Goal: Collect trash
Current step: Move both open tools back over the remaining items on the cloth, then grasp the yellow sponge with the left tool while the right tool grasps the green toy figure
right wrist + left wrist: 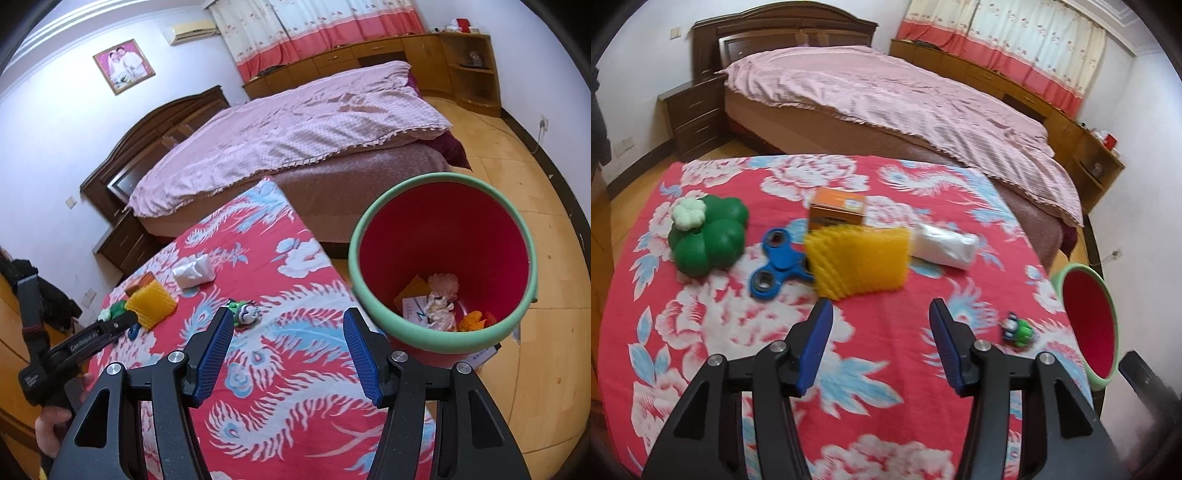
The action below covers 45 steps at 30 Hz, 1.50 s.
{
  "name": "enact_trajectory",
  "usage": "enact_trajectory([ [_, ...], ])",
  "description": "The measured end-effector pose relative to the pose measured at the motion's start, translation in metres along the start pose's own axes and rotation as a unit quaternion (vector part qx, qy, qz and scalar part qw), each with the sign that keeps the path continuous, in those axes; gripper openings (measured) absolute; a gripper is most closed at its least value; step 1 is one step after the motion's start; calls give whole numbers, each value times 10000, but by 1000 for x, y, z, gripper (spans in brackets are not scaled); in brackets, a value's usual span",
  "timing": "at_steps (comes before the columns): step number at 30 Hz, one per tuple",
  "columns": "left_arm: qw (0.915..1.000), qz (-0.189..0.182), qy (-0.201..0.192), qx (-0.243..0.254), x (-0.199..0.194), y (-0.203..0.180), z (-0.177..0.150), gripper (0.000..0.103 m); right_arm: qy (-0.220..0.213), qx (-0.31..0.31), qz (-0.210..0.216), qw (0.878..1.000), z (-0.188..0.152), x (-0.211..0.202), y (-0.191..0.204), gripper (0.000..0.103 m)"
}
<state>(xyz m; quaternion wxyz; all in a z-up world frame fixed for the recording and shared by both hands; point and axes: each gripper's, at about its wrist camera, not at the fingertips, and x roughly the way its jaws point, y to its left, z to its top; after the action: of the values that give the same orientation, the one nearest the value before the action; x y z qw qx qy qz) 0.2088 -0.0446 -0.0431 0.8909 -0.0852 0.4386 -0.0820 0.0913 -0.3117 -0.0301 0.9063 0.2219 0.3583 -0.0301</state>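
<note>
Both the left gripper (pixel 881 308) and the right gripper (pixel 288 319) hang spread and empty over the table (pixel 886 384); the bin (pixel 373 295) holds what looks like paper scraps.

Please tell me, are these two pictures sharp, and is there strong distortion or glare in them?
Left wrist view: the yellow brush and orange box look motion-blurred; strong fisheye bending, dark corners. Right wrist view: sharper; the trash bin rim and its contents are crisp; the same curved edges. Soft daylight in both, no harsh glare.
</note>
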Motion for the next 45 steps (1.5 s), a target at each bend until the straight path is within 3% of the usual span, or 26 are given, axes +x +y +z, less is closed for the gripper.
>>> enact_trajectory([
  [3,10000,23,7,-67,8,12,4,55,66,-60,-12,10000,1,9,9,63],
  [6,9998,81,-114,-146,15,21,7,65,139,-126,-51,9998,1,16,15,64],
  [15,9991,217,-282,-226,39,37,18,66,313,-176,-155,9992,3,40,25,71],
  [22,9980,-163,-300,-538,49,43,13,66,433,-290,-230,9984,4,59,33,71],
  [27,9969,-275,-284,-682,51,45,12,52,538,-406,-242,9974,3,72,42,71],
  [35,9961,-605,-215,-612,51,43,7,14,654,-509,-303,9961,-3,87,48,71],
  [45,9945,-890,-285,-478,33,32,2,11,737,-687,-293,9945,-9,100,59,71],
])
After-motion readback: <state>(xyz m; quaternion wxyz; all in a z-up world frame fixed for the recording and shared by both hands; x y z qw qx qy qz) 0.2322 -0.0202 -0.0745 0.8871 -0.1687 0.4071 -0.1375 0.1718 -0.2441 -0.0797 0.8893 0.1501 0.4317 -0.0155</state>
